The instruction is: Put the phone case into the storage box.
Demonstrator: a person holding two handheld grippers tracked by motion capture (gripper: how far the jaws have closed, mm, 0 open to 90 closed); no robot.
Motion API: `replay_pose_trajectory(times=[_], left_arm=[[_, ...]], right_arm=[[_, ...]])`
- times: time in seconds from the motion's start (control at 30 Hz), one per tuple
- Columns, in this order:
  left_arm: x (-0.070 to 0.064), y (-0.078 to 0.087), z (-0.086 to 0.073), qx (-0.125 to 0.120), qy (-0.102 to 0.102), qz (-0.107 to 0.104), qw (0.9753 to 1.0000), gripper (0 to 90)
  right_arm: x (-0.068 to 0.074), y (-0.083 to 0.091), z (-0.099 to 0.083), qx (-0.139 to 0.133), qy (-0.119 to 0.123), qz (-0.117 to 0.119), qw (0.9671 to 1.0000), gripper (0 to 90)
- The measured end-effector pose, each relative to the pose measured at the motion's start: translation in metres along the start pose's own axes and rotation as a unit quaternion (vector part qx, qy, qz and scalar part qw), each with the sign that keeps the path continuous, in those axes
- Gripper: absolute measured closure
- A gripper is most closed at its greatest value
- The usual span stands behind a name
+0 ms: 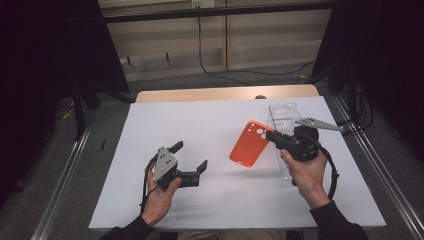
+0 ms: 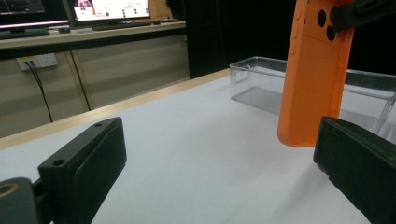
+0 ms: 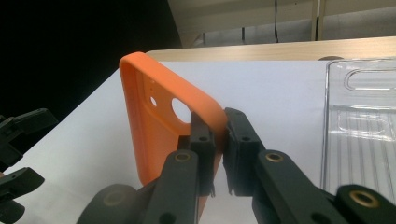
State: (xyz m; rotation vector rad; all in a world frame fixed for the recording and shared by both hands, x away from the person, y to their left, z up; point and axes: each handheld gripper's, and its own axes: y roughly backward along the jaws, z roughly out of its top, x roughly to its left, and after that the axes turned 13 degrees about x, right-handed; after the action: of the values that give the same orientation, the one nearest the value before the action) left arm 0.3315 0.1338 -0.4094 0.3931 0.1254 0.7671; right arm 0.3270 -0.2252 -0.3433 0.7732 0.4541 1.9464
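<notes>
White table [image 1: 200,125], one orange case [image 1: 248,143].

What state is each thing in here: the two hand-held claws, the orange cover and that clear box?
Right gripper: shut on the orange phone case's camera end.
Orange phone case: held up, tilted, lifted off the table.
Left gripper: open, holding nothing.
Clear tray: empty, lying on the white table.

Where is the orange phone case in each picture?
High view: the orange phone case is right of the middle, hanging off the right tool.
Left gripper view: it is at the upper right, off the table, in front of the clear tray.
Right gripper view: it is left of the middle, with its top edge pinched in the tool.
Shared landmark: the clear tray, beside the case in every view.
</notes>
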Motion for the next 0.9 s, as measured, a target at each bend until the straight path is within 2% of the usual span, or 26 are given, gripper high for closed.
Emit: replay_pose_trajectory(times=[0.07, 0.23, 0.33, 0.4, 0.47, 0.67, 0.77, 0.9], left_arm=[[0.001, 0.002, -0.001, 0.001, 0.008, -0.008, 0.9999, 2.2], [0.007, 0.009, -0.005, -0.004, 0.009, -0.005, 0.9999, 2.0], [0.011, 0.014, -0.007, -0.008, 0.018, -0.014, 0.9997, 2.0], [0.012, 0.017, -0.008, -0.010, 0.013, -0.008, 0.9998, 2.0], [0.014, 0.021, -0.009, -0.012, 0.016, -0.009, 0.9998, 1.9], [0.024, 0.032, -0.013, -0.012, 0.017, 0.013, 0.9997, 1.9], [0.027, 0.036, -0.017, -0.011, 0.025, 0.025, 0.9993, 1.7], [0.031, 0.041, -0.020, -0.011, 0.025, 0.026, 0.9993, 1.5]], right_arm=[[0.000, 0.001, 0.001, -0.003, 0.000, 0.000, 1.0000, 82.3], [-0.001, 0.004, 0.003, -0.006, 0.005, -0.005, 1.0000, 82.3], [-0.004, 0.007, 0.004, -0.009, 0.005, -0.008, 0.9999, 82.3], [-0.006, 0.009, 0.006, -0.011, 0.005, -0.008, 0.9999, 82.3], [-0.007, 0.010, 0.008, -0.014, 0.005, -0.010, 0.9998, 82.3], [-0.013, 0.009, 0.012, -0.013, 0.006, -0.016, 0.9998, 82.3], [-0.015, 0.009, 0.015, -0.013, 0.007, -0.021, 0.9997, 82.3], [-0.018, 0.011, 0.019, -0.018, 0.008, -0.025, 0.9995, 82.3]])
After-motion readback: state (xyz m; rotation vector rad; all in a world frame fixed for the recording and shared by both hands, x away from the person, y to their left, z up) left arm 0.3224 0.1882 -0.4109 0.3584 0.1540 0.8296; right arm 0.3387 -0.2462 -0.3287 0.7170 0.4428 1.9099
